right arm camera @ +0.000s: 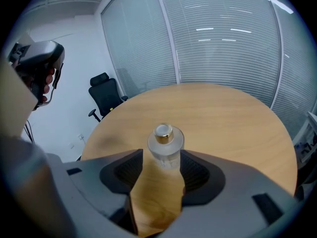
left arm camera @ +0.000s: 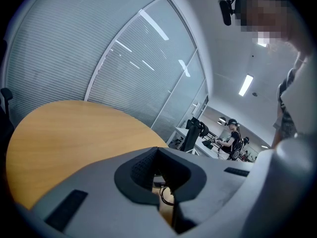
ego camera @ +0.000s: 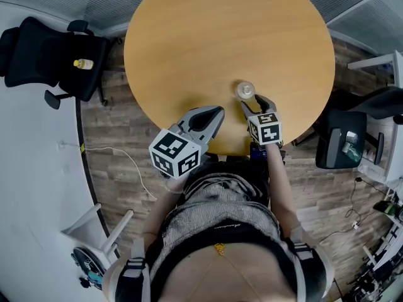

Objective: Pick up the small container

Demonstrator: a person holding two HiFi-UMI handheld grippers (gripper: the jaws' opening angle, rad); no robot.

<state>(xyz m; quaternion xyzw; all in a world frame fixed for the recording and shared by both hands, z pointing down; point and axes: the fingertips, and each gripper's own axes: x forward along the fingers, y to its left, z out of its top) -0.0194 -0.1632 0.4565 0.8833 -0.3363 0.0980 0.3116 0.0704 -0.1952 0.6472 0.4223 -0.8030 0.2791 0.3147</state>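
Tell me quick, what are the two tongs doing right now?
Left tongs: closed, holding nothing.
Right tongs: open, with the small container standing between their tips, not squeezed.

- Round wooden table (ego camera: pixel 230 36) dominates the head view at 12 o'clock.
- Black office chair (ego camera: pixel 50 58) stands at 10 o'clock beside wood-plank floor (ego camera: pixel 119 162).
- Blind-covered glass walls (right arm camera: pixel 223 38) curve behind; ceiling strip lights (left arm camera: pixel 245 85) glow.

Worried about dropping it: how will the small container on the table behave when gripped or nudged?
The small container looks like smooth frosted glass, so probably slippery and breakable. Upright and narrow, it may tip if nudged; being round, it could roll.
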